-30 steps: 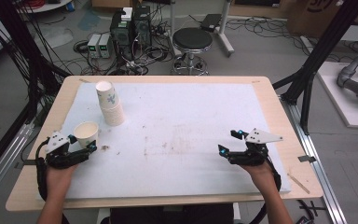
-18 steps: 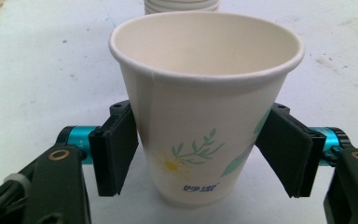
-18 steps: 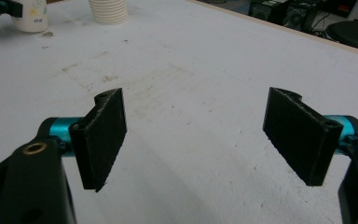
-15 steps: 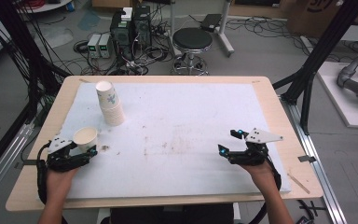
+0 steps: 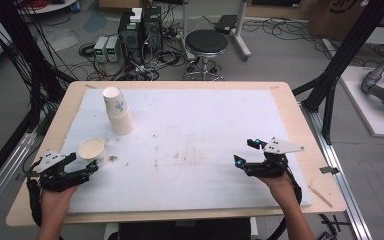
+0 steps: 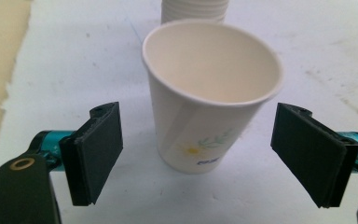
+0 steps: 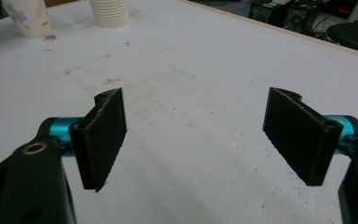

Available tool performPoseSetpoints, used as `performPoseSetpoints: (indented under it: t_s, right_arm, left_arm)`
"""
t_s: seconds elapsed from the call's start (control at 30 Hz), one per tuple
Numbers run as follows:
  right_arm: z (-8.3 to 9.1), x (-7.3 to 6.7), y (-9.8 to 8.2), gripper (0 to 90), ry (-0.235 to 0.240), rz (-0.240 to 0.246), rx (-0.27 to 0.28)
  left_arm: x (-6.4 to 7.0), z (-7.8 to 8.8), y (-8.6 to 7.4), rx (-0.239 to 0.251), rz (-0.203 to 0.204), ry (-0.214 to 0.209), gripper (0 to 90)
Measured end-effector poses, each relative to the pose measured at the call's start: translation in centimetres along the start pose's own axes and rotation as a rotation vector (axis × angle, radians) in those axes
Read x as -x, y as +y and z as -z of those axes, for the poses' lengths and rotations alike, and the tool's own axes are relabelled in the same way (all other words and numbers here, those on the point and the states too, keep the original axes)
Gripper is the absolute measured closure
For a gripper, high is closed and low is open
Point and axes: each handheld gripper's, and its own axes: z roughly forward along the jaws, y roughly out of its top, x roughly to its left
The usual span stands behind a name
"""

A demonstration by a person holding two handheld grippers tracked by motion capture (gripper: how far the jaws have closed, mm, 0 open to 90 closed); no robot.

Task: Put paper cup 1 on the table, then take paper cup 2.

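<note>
A single white paper cup (image 5: pixel 91 149) with a flower print stands upright on the white mat (image 5: pixel 205 130) near the left front. In the left gripper view the cup (image 6: pixel 209 107) sits between my left gripper's (image 6: pixel 205 156) black pads, with a gap on each side. The left gripper (image 5: pixel 84 162) has just been opening and its pads no longer press the cup. A stack of matching cups (image 5: pixel 118 111) stands farther back on the mat. My right gripper (image 5: pixel 245 152) rests at the right front, open, with nothing between its jaws (image 7: pixel 200 135).
The right gripper view shows the single cup (image 7: pixel 28 16) and the stack (image 7: pixel 109 11) far off at the upper left. The wooden table edge (image 5: pixel 300 120) frames the mat. A round stool (image 5: pixel 206 42) and electronics boxes (image 5: pixel 140 27) stand beyond the table.
My left gripper's jaws have spread apart and let go of the single cup, which now stands on the mat a little nearer the front. The right gripper has kept still.
</note>
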Motion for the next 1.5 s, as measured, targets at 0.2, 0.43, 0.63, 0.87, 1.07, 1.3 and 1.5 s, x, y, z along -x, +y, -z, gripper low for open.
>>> performPoseSetpoints:
  t_s: [0.2, 0.43, 0.63, 0.87, 1.07, 1.3, 1.5]
  right_arm:
    - [0.1, 0.1, 0.0, 22.0, -0.009, 0.001, 0.0]
    - [0.4, 0.3, 0.0, 22.0, -0.035, 0.01, -0.017]
    - [1.2, 0.6, 0.0, 22.0, -0.098, 0.025, -0.044]
    - [2.4, 1.1, -0.8, 22.0, -0.146, 0.003, -0.034]
    - [2.9, 1.5, -1.4, 21.9, -0.182, -0.024, -0.018]
    - [2.8, 1.3, -1.6, 22.0, -0.166, -0.022, -0.021]
    - [2.6, 1.2, -1.6, 21.9, -0.155, -0.013, -0.023]
  left_arm:
    - [1.3, 2.3, 1.3, 0.187, -0.047, -0.043, 16.6]
    - [3.0, 1.7, 2.3, 0.318, -0.069, -0.19, 16.2]
    - [4.6, -0.1, 3.6, 0.318, -0.09, -0.283, 16.0]
    - [6.1, -2.4, 3.7, 0.288, -0.101, -0.322, 16.1]
    - [6.4, -2.9, 3.2, 0.262, -0.115, -0.323, 16.3]
    - [6.6, -2.9, 3.1, 0.268, -0.116, -0.318, 16.4]
    - [6.6, -2.9, 3.1, 0.266, -0.122, -0.314, 16.5]
